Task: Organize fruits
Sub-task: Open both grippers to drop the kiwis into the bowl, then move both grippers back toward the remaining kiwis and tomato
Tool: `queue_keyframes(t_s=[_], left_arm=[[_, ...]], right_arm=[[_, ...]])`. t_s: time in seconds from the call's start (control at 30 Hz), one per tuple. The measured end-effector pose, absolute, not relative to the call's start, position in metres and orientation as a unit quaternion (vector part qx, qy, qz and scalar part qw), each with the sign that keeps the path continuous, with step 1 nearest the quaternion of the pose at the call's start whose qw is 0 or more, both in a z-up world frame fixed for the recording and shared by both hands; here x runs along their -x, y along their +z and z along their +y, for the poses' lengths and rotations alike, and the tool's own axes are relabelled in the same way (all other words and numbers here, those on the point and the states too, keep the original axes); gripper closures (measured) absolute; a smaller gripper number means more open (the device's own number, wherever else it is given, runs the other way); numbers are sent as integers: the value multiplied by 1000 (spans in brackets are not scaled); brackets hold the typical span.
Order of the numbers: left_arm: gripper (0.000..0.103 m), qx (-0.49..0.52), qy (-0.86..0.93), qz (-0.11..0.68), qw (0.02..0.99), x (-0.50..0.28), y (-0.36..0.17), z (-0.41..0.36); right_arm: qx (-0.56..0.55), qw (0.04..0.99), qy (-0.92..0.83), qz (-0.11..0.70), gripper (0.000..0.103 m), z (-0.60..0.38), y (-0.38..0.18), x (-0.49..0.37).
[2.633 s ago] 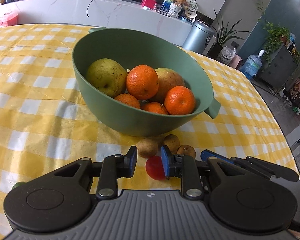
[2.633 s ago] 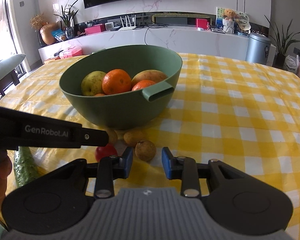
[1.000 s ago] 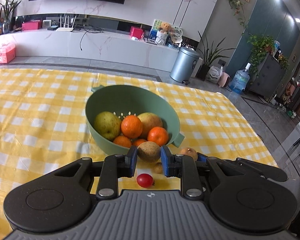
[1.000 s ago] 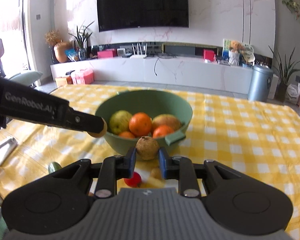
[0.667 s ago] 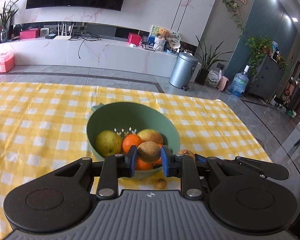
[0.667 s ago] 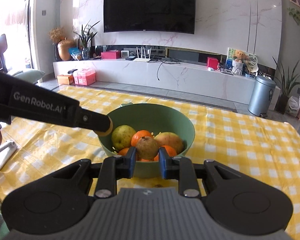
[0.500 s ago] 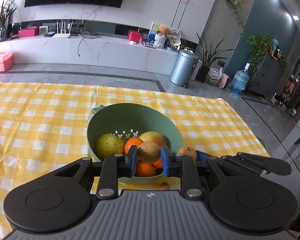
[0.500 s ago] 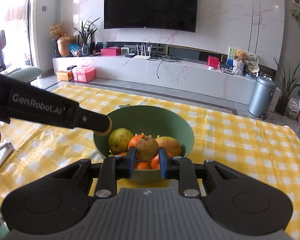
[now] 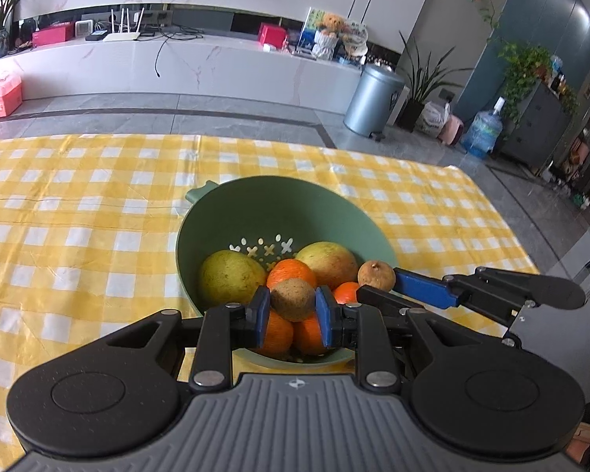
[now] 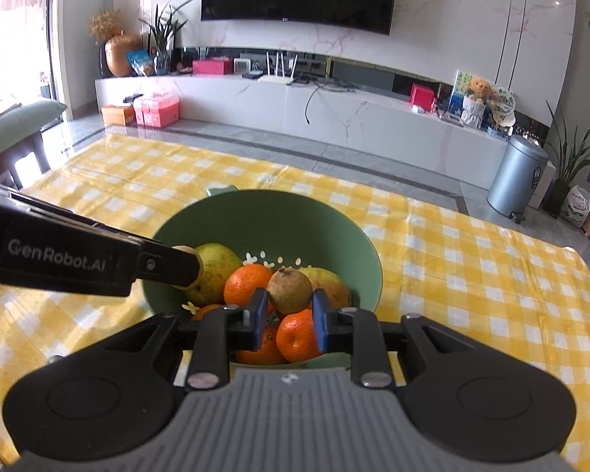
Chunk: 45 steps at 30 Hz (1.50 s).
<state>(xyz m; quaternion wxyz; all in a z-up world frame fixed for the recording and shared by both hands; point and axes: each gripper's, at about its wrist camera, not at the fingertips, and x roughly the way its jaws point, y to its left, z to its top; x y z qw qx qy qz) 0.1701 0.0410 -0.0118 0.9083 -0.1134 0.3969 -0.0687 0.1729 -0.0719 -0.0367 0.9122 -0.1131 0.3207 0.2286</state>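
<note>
Both grippers hang above the green bowl [image 9: 232,212]. The left gripper [image 9: 293,316] clamps one small brown fruit [image 9: 293,299], and the right gripper [image 10: 289,318] clamps another brown fruit [image 10: 289,285]. This looks like the drop step: next, spread each pair of jaws over the bowl.

"GenRobot.AI" in white lettering, on the black left tongs [image 10: 188,267]

Bright, even daylight; window glare [image 10: 15,39] blown out upper left (right wrist view). Sharp centre, strong fisheye bending at edges.
</note>
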Motion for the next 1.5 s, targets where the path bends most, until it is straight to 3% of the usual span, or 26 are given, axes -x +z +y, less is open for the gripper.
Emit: queue_keyframes(t_s=[0.9,0.97,1.03,1.5], left_arm=[[75,104,-54,443,889,-188,-41,44],[74,113,-50,444,887,-186,-37,47],[68,122,-46,436,890,-183,-31,49],[59,114,-41,374,919,-134,22,57]], right_arm=[[146,892,237,355,82,-56,-59,-196],[150,893,236,353,78,-55,-58,-195],[151,896,231,347,67,-56,-56,-192],[103,934,212,269,50,-76,-16,-143]])
